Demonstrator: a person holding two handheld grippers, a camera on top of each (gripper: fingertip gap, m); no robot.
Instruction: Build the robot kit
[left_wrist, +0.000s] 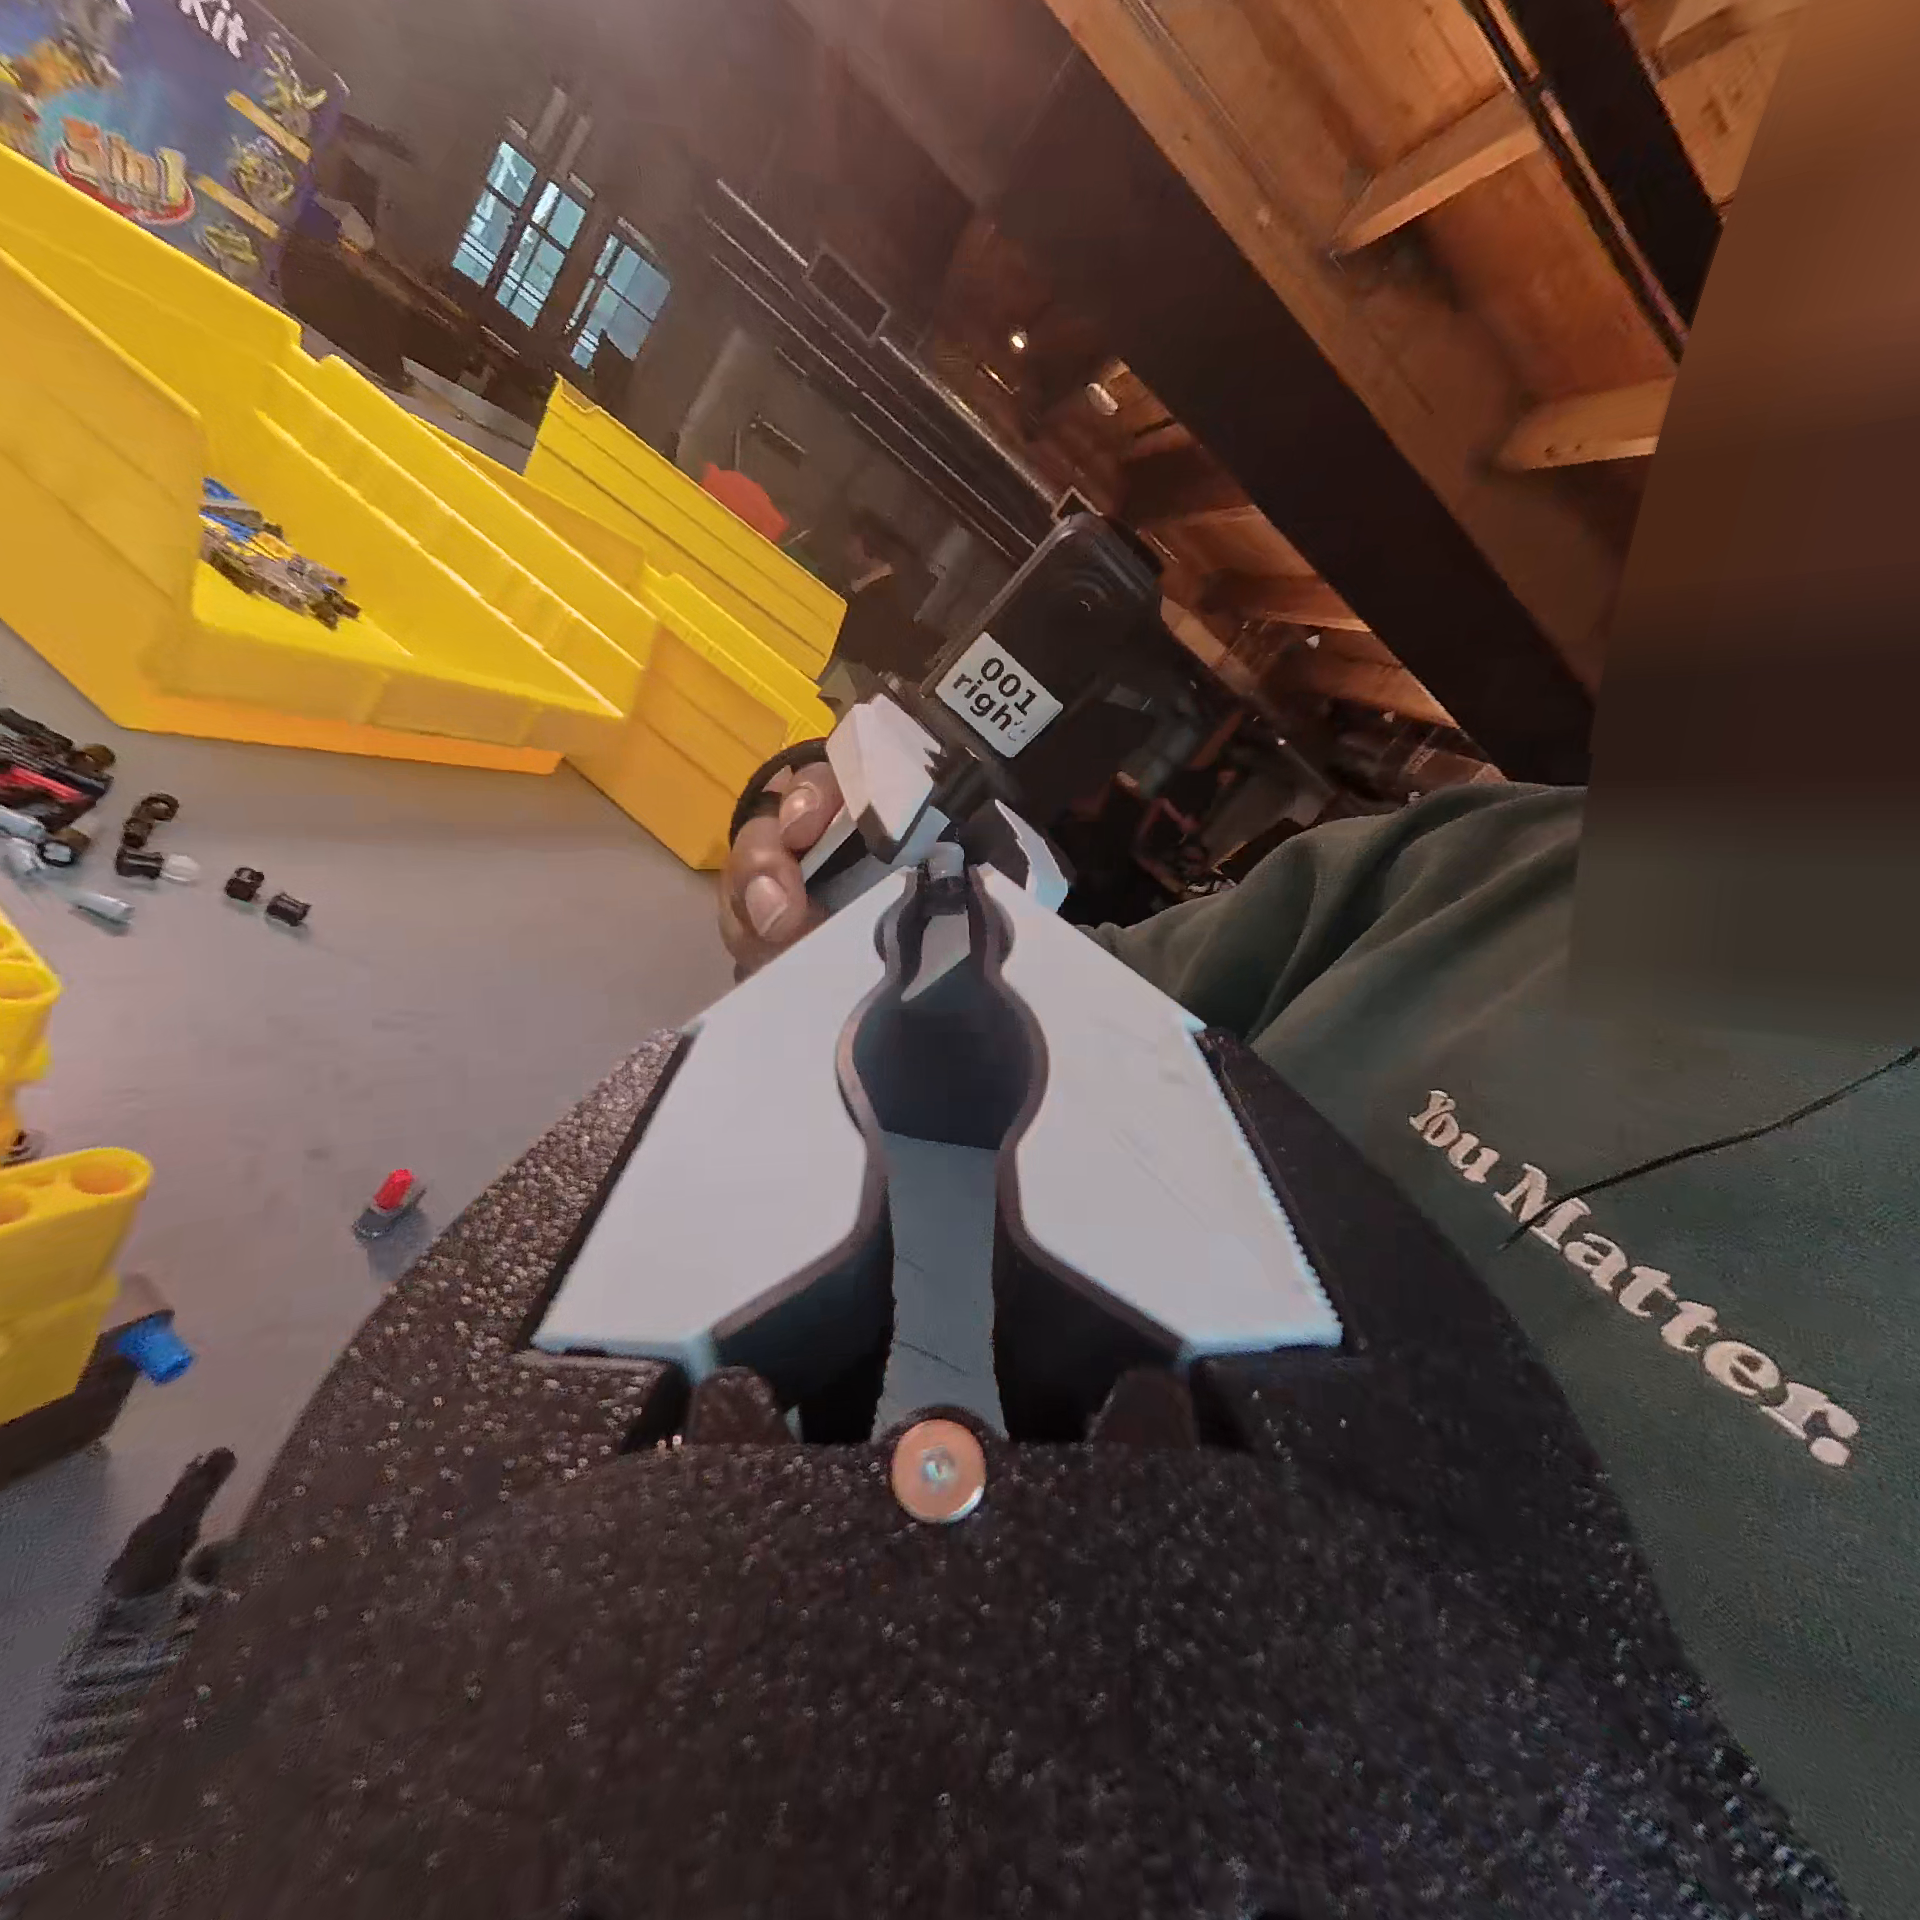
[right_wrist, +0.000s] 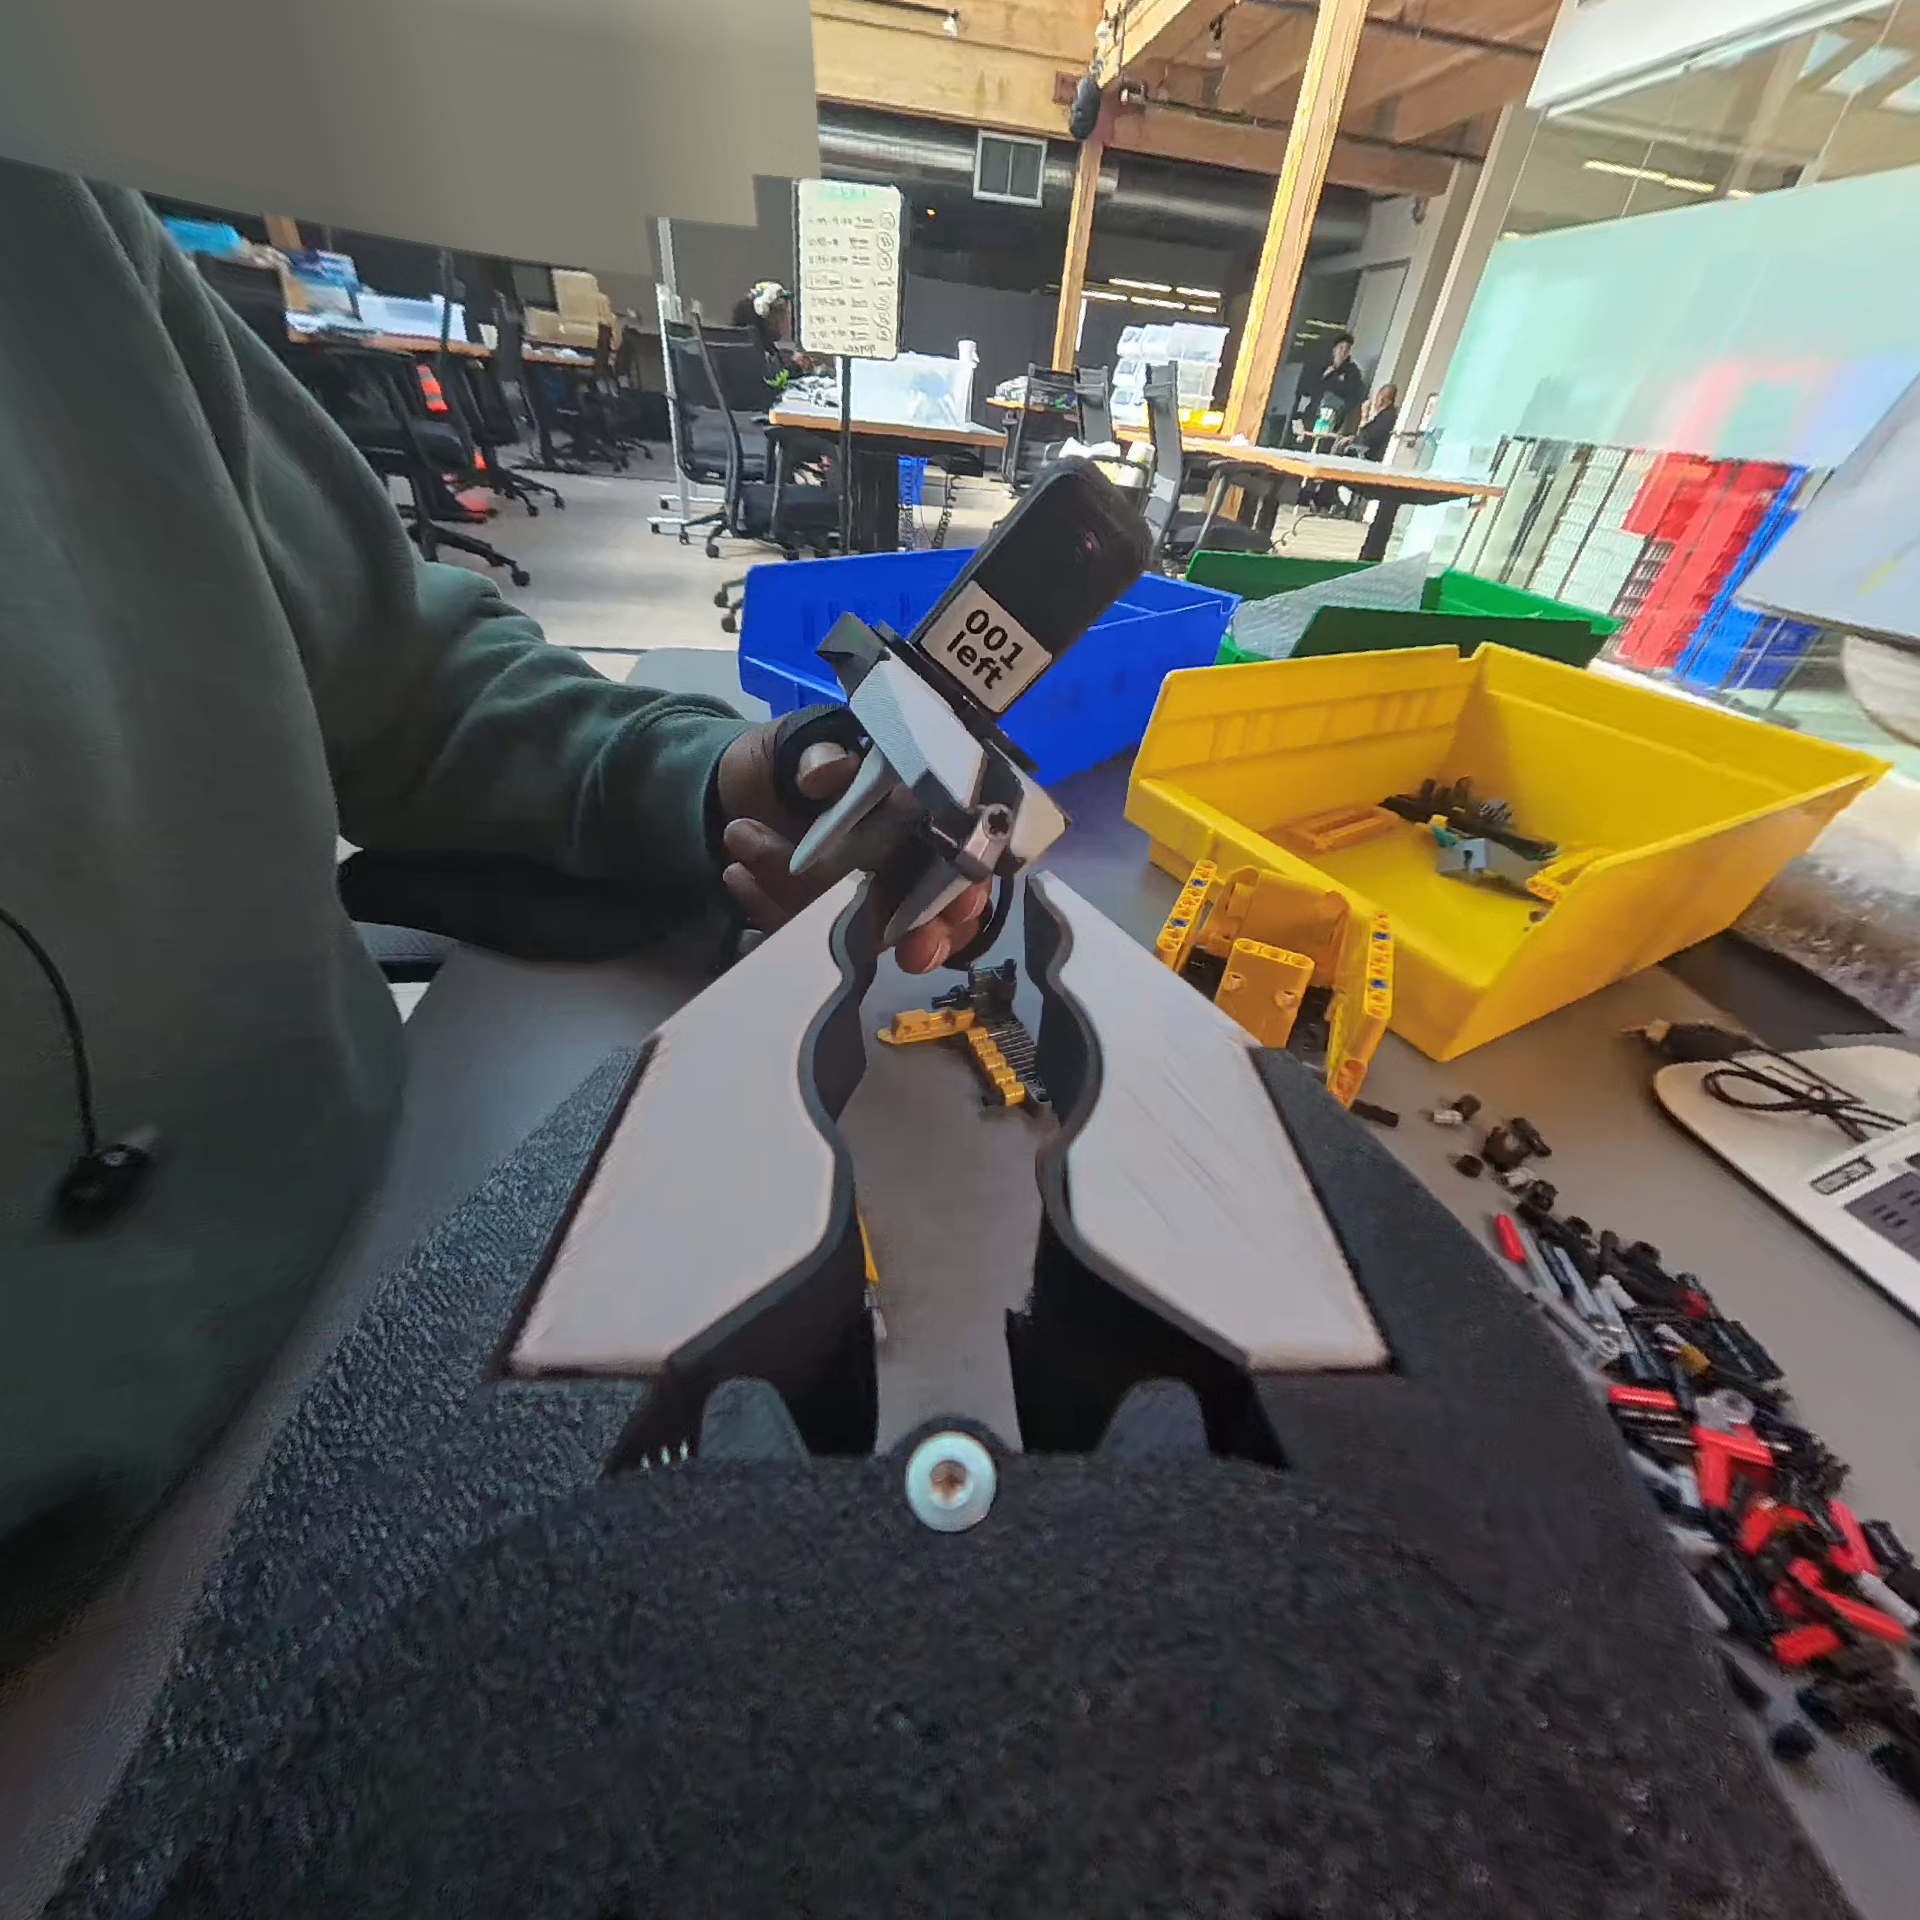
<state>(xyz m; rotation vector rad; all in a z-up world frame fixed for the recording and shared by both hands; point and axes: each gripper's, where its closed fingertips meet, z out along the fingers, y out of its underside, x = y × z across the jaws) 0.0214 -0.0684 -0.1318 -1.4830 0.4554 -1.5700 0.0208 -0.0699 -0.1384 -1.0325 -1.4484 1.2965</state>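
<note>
My left gripper (left_wrist: 943, 902) is shut on a small grey connector piece (left_wrist: 945, 864), held up in the air in front of a person in a green sweatshirt (left_wrist: 1558, 1039). In the right wrist view the left gripper (right_wrist: 977, 847) shows with that grey piece (right_wrist: 992, 826) at its tips, just beyond my right gripper (right_wrist: 951, 883). The right gripper is open and empty, its fingertips on either side of the piece without touching it. It also shows in the left wrist view (left_wrist: 956, 831), held by a hand (left_wrist: 769, 883).
The grey table (right_wrist: 1507, 1101) carries a yellow bin (right_wrist: 1507, 935) with a few parts, a yellow brick assembly (right_wrist: 1278, 956), a small yellow-black assembly (right_wrist: 987, 1039), a pile of black and red parts (right_wrist: 1714, 1434), and blue (right_wrist: 1101, 665) and green (right_wrist: 1455, 613) bins. More yellow bins (left_wrist: 416, 582) and loose parts (left_wrist: 156, 831) show in the left wrist view.
</note>
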